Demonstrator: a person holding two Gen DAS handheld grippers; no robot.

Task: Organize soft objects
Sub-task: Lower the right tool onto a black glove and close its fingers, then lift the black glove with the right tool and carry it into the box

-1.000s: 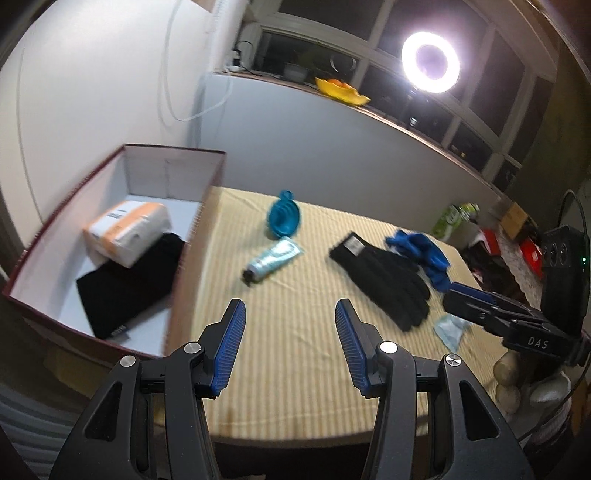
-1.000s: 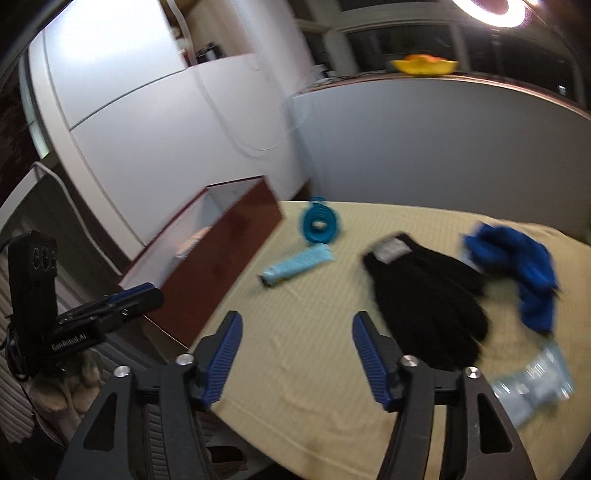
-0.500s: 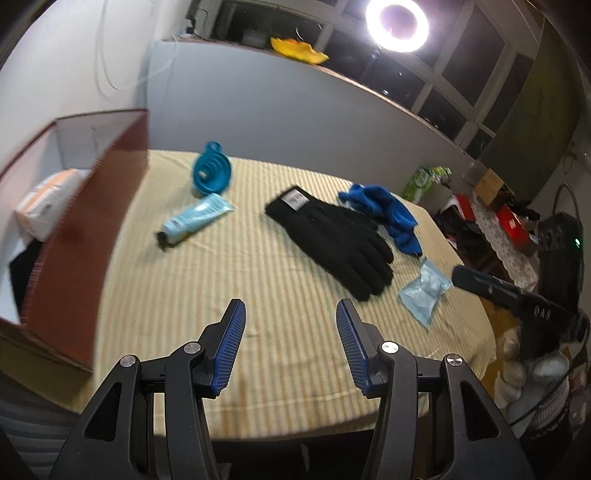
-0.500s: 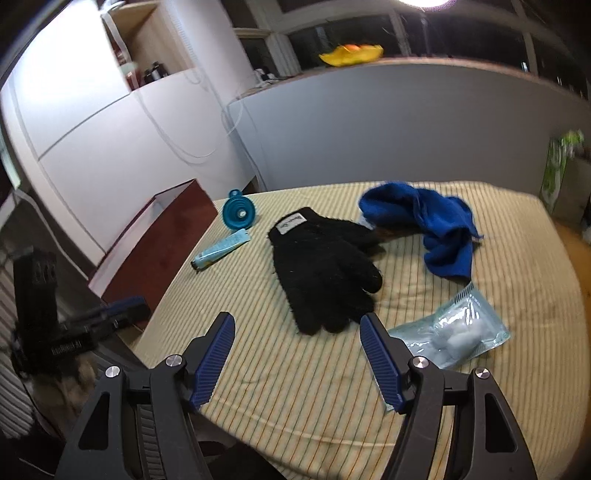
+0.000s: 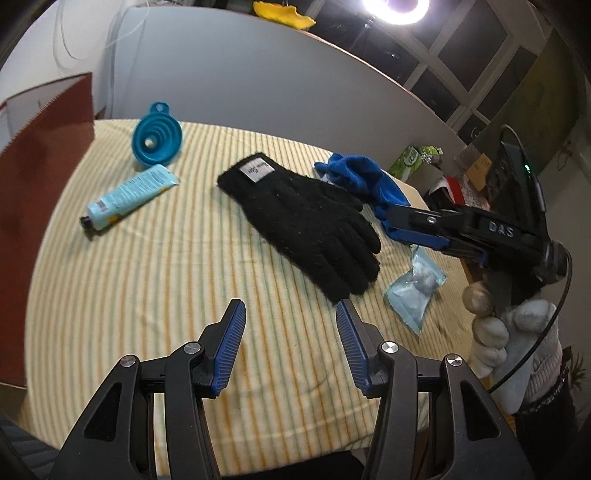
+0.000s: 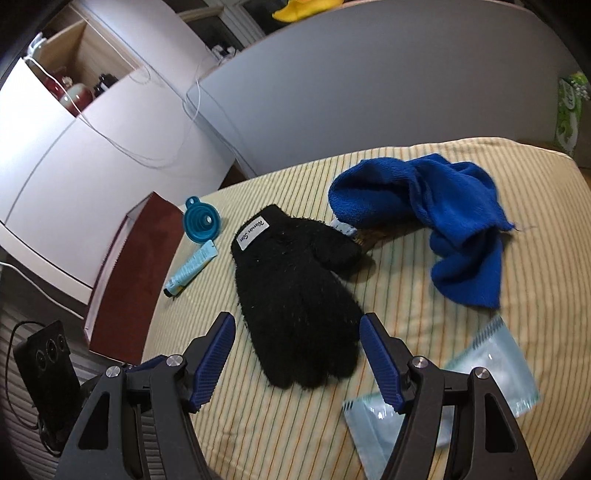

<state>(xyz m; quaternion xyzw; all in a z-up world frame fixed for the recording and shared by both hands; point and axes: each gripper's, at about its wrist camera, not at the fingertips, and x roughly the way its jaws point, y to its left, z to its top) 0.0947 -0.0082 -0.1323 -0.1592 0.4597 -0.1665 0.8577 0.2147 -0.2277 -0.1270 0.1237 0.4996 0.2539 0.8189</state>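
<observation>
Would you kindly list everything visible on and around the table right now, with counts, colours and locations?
glove: one, black with a white label, centre of the table.
cloth: one, blue, crumpled, beyond the glove on the right.
funnel: one, teal, far left of the table.
tube: one, light blue, lying just in front of the funnel.
plastic pouch: one, clear bluish, near right edge.
box: one, dark red, left of the table.
tablecloth: one, yellow striped, covering the table.
ring light: one, lit, top.
left gripper: open, hovering empty.
right gripper: open, fingers either side of the glove's fingertips.
</observation>
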